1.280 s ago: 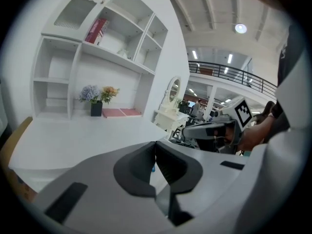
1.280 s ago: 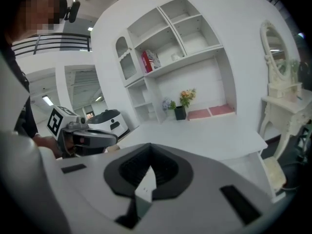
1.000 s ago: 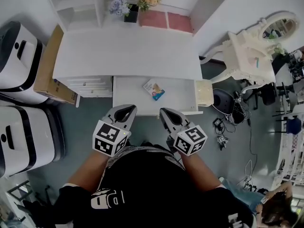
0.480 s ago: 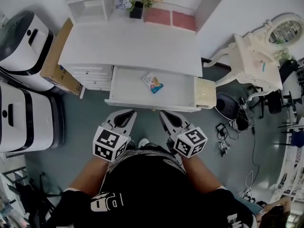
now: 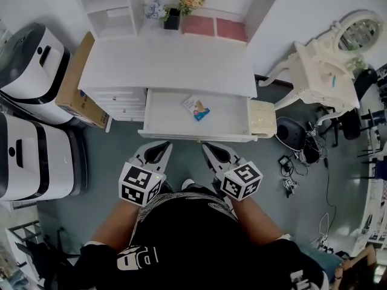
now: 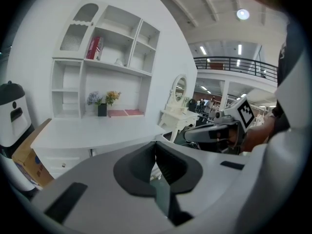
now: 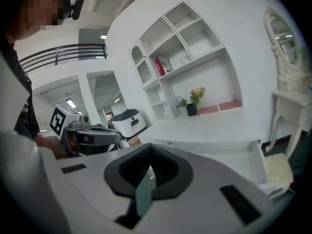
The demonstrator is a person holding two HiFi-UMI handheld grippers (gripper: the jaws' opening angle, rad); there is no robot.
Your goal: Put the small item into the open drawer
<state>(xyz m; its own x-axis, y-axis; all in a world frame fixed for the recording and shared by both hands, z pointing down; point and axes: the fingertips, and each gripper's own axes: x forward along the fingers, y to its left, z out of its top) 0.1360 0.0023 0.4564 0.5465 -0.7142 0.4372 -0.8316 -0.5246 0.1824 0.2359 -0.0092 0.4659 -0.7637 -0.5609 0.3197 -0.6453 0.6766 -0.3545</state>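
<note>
- White desk [image 5: 169,65] ahead of me, against a white wall [image 6: 44,18]; open shelf unit [image 5: 112,8] on top of it.
- Grey-green floor [image 5: 115,156]; a tangle of cables [image 5: 289,173] to my right.
- White dressing table [image 5: 317,71] with an oval mirror [image 5: 357,34], right.
- Cardboard box [image 5: 75,86] beside the desk, left.
- Ceiling lamps [image 6: 242,14] lit above a dark railing [image 6: 229,61].

Smooth matt white-painted drawer [image 5: 166,112]
</note>
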